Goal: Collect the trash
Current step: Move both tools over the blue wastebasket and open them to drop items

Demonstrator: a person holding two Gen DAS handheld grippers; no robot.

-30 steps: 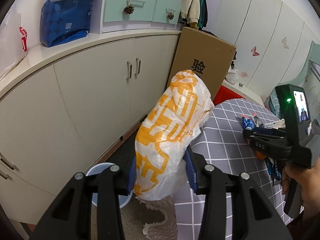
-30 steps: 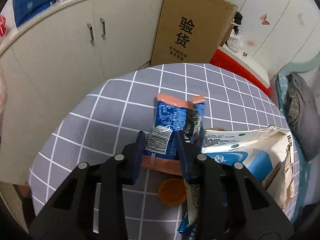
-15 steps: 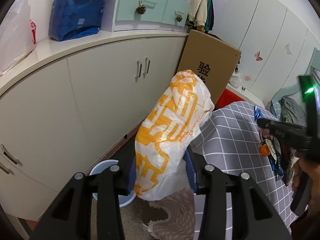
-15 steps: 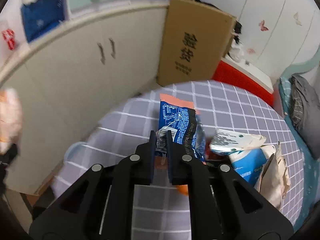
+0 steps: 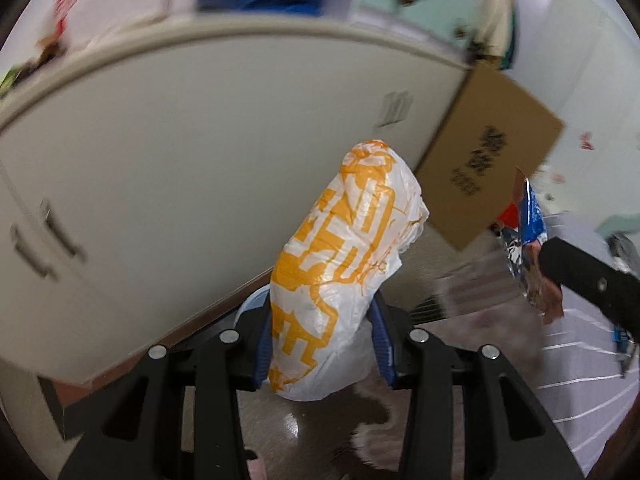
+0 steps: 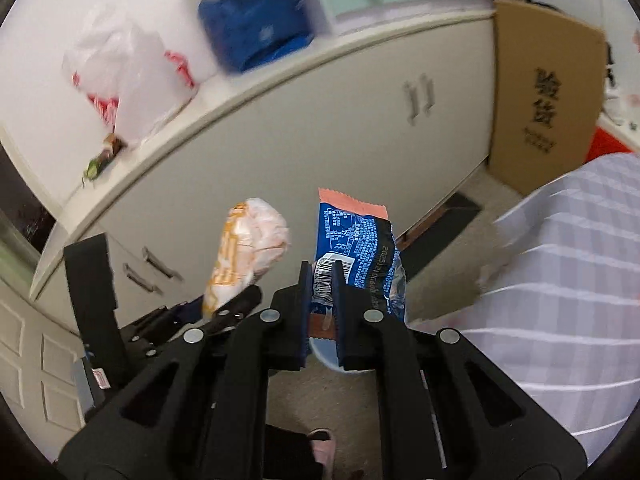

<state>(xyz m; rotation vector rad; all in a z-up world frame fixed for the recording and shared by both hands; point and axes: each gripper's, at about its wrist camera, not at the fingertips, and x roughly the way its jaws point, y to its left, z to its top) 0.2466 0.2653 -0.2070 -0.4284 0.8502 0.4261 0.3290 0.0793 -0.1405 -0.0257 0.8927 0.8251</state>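
Now the left gripper (image 5: pixel 322 344) pinches a crumpled white-and-orange plastic bag (image 5: pixel 344 264) between its blue pads, the bag standing up and leaning to the right in the left wrist view. The right gripper (image 6: pixel 322 300) is pressed nearly together on the lower end of a blue snack wrapper (image 6: pixel 356 248), which rises upright from its fingers, barcode facing the camera. Both bundles hang side by side, near each other, in front of the cream cabinet (image 6: pixel 320 128). Below them a pale blue bin (image 5: pixel 250 306) shows only as a sliver, blurred, so its contents cannot be told. The grey checked tablecloth (image 6: pixel 568 280) lies to the right, with a cardboard box (image 6: pixel 544 92) leaning behind it.
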